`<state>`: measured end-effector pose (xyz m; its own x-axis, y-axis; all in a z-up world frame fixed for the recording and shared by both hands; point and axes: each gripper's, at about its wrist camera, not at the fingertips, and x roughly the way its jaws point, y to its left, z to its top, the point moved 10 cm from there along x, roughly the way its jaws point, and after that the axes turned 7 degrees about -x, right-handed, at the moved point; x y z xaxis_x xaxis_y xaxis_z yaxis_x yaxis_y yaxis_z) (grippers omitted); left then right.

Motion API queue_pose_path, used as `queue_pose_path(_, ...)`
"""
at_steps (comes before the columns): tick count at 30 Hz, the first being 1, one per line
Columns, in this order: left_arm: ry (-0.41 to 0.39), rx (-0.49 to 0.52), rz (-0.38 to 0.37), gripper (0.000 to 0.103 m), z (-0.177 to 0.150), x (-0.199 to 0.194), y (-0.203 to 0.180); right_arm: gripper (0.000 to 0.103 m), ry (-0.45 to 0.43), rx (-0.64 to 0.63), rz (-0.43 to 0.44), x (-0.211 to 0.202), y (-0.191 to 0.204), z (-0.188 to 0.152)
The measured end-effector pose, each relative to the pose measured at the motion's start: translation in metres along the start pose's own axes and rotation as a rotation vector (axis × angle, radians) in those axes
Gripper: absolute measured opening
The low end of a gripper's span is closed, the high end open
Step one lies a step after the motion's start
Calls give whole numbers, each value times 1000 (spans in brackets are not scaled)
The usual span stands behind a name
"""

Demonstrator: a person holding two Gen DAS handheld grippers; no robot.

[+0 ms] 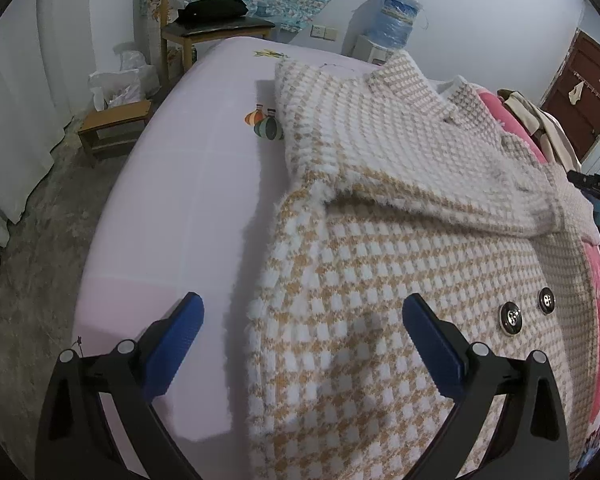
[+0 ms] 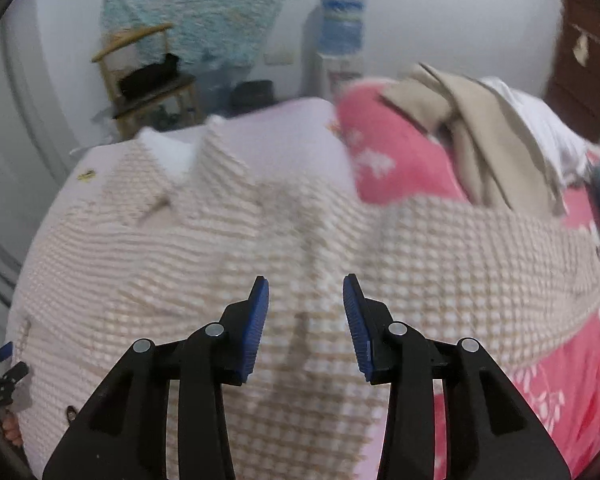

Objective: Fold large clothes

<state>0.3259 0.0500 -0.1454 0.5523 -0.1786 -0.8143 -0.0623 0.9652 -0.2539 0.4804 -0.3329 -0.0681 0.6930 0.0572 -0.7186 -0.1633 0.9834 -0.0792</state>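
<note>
Coat [image 1: 400, 240], fuzzy with white and tan checks, spread flat on pale pink bed [image 1: 172, 200]. One sleeve [image 1: 440, 184] folded across the middle. Two shiny buttons [image 1: 510, 318] near the right edge. Left gripper [image 1: 302, 330] spread wide, empty, low over the coat's left edge with bare sheet beside it. Right gripper [image 2: 305, 324] partly apart, nothing between the blue pads, low over the coat's middle; view blurry. Pink flowered blanket [image 2: 384, 160] and beige clothes [image 2: 496, 136] bunched close on the right, touching the coat. Lots of free sheet on the left. Wooden chair [image 1: 204, 28], small stool [image 1: 112, 124] and water jug [image 1: 396, 16] past the bed, well apart.
</note>
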Motion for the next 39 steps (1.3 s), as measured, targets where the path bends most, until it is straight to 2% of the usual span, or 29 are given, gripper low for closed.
queue_pose_path(4,0,1,-4,98,-1,-2,2,38,34,-48,98,20,44,-16)
queue_pose_path(7,-10,-15,-23,98,2,-10,4,35,121,-32,115,49,48,-43)
queue_pose_path(10,-80,-9,-44,98,20,-29,1,35,110,-5,129,51,48,-49)
queue_pose_path(14,-142,82,-86,98,58,-41,-33,38,106,11,147,37,52,-41)
queue_pose_path(17,-135,137,-165,98,85,-29,-71,43,76,25,188,28,61,-31)
queue_pose_path(20,-88,113,-207,98,107,4,-91,43,79,40,200,34,66,-28)
queue_pose_path(21,-60,100,-196,98,112,20,-90,43,85,40,198,40,68,-29)
queue_pose_path(23,-8,77,-121,98,112,48,-80,43,115,41,172,50,62,-35)
queue_pose_path(25,24,57,-105,98,109,66,-67,43,123,53,177,50,52,-43)
queue_pose_path(29,-2,98,-123,98,107,64,-61,43,125,72,199,41,37,-51)
queue_pose_path(31,-10,101,-105,98,107,62,-56,43,132,74,189,37,35,-48)
queue_pose_path(33,-24,73,-67,98,110,58,-45,48,120,62,141,34,33,-39)
queue_pose_path(35,-29,29,-21,98,114,56,-29,53,83,42,132,29,38,-29)
queue_pose_path(39,-60,-18,-45,98,122,40,-25,56,59,-14,138,35,59,-19)
